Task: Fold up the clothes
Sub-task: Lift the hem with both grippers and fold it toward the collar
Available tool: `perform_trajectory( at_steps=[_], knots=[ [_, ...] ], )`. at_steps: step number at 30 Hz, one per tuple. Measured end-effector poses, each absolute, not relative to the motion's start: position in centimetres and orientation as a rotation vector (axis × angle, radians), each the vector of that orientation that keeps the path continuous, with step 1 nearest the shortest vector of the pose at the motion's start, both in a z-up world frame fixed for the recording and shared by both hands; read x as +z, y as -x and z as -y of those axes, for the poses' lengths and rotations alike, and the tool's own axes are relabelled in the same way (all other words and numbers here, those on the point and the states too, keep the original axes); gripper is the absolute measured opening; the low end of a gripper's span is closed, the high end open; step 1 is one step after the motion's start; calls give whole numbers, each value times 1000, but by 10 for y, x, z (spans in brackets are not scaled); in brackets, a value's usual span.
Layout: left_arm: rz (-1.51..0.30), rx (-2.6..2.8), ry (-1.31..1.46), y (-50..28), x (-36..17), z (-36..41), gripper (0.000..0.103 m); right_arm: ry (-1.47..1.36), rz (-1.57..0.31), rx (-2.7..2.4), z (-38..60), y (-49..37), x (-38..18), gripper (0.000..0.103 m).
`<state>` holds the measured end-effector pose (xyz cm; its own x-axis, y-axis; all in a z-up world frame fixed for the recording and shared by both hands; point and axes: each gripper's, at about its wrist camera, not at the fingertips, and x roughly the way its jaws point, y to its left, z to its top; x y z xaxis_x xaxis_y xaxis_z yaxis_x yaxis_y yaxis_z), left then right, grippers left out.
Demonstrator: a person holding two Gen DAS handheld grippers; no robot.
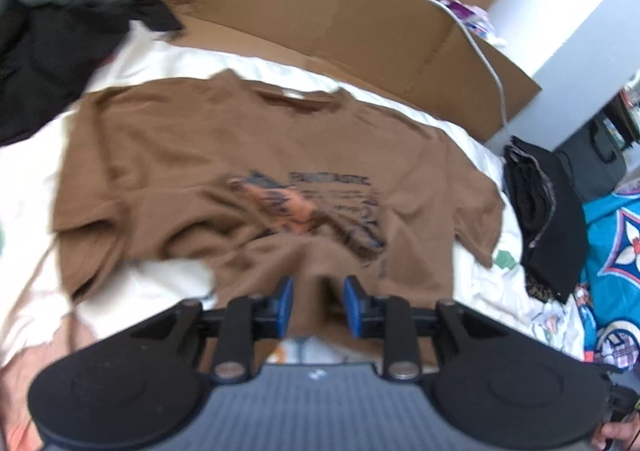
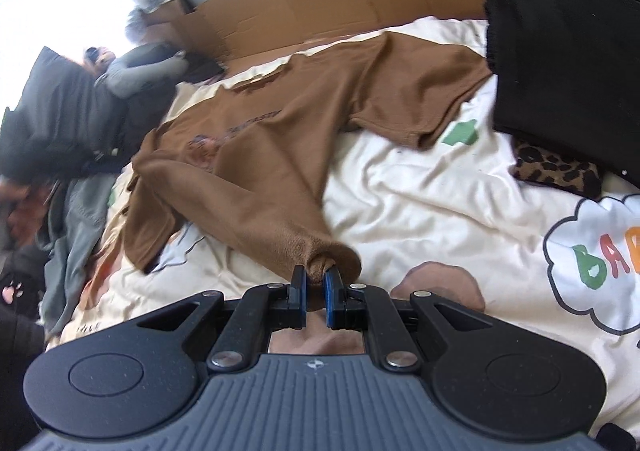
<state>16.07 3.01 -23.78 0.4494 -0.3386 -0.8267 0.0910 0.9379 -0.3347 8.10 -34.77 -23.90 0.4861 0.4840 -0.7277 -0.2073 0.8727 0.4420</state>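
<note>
Right claw (image 2: pixel 316 278) pinching brown T-shirt (image 2: pixel 280 139) hem, cream bedsheet (image 2: pixel 400 187) beneath

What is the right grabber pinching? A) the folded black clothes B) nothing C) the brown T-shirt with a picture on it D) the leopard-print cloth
C: the right gripper is closed on a bunched bit of the brown printed T-shirt, pulling it over the cream cartoon-print bedsheet.

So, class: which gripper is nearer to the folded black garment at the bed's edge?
Right, probably. The right gripper pinches the brown T-shirt hem on the side where the black garment lies; the left gripper stands open over the hem's middle, farther off.
</note>
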Motion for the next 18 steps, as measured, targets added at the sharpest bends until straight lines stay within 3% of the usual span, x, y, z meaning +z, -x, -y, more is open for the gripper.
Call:
perform_trajectory(
  at_steps=[12,18],
  knots=[
    [-1070,-3,454,-94,-263,-111,29,-331,-1022,374,347,-81,-250,7],
    [-1087,34,542,-82,-280,-117,42,-363,-1041,353,347,-81,-250,7]
  ],
)
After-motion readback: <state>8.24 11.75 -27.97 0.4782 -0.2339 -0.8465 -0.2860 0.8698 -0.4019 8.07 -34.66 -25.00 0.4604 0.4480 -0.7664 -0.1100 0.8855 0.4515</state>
